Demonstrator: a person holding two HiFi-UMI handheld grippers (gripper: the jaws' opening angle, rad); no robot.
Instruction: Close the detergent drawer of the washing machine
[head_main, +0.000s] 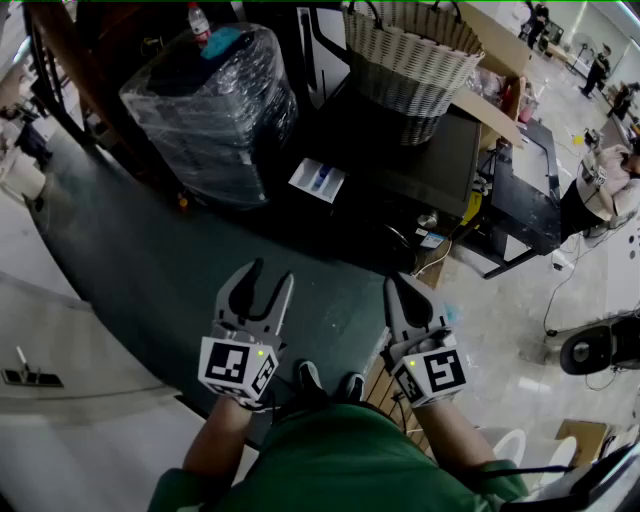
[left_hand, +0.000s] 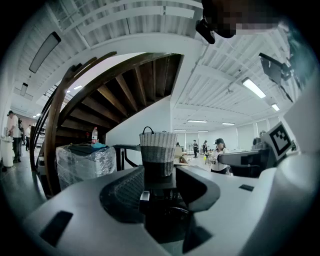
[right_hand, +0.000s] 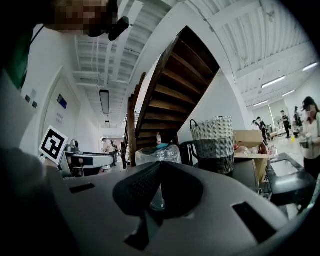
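The left tool (head_main: 270, 276) is held level with its jaws spread wide and nothing between them; through the gap, its own camera looks across at things well beyond its reach. Beside it, the right tool (head_main: 403, 288) is also held level, its jaws pressed together and empty. Both are gripped in front of a person in a green top (head_main: 350, 462), whose dark shoes (head_main: 325, 380) stand on a dark green mat (head_main: 140, 265) just below the tools.

Well ahead of both tools sits the dark washing machine (head_main: 435, 165). Its white detergent drawer (head_main: 317, 180) stands pulled out from the machine's front, at the upper corner nearest the left tool, with something blue lying in it. Neither tool touches the drawer or the machine.

A two-tone wicker basket (head_main: 412, 55) with dark handles rests on top of the machine. To the left of the machine stands a bulky bundle wrapped in clear plastic film (head_main: 210, 105), with a bottle (head_main: 198, 20) upright on top of it. To the right of the basket, an open cardboard box (head_main: 497, 100) sits beside the machine.

Behind the bundle, a curving wooden staircase (left_hand: 117, 82) rises towards a white ceiling with strip lights. Several people (left_hand: 218, 154) stand far back in the bright hall.
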